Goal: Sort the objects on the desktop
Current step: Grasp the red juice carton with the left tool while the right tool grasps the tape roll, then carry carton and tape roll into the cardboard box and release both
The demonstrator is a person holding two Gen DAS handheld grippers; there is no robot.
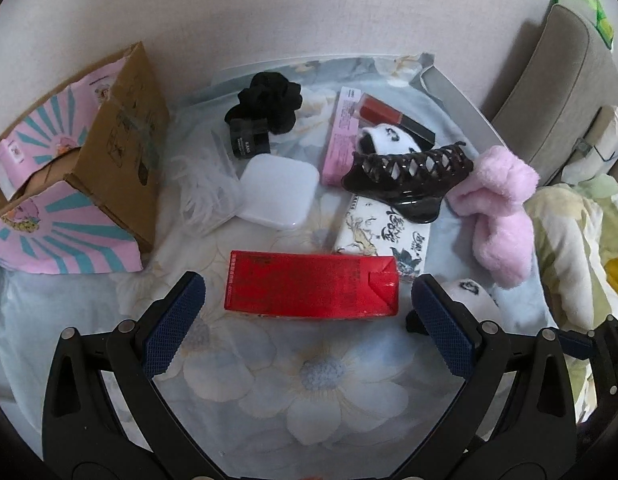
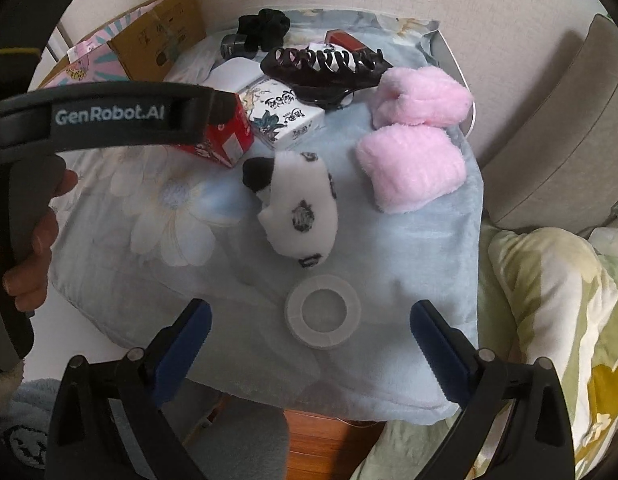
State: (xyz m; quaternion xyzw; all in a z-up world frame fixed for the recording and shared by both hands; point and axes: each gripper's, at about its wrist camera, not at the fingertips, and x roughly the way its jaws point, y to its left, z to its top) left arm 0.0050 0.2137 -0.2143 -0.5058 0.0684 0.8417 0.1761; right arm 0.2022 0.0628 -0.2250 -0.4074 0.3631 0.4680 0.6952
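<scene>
My left gripper (image 1: 309,304) is open and empty, with its fingers either side of a red box (image 1: 311,284) lying on the floral cloth. Behind the box lie a white square case (image 1: 279,192), a patterned white box (image 1: 383,236), a dark hair claw (image 1: 409,172), a pink fluffy headband (image 1: 499,208), a black scrunchie (image 1: 269,100), a small black box (image 1: 248,138) and a pink pack with a red lipstick (image 1: 383,114). My right gripper (image 2: 311,324) is open and empty above a clear tape ring (image 2: 323,312). A panda-print fluffy band (image 2: 297,204) lies just beyond the ring.
An open cardboard box (image 1: 109,148) with pink lining stands at the left of the table. The blue floral cloth (image 2: 409,280) covers the table; its right edge drops off to bedding (image 2: 549,300). A grey cushion (image 1: 561,92) stands at the right. The person's hand holds the left gripper's body (image 2: 109,116).
</scene>
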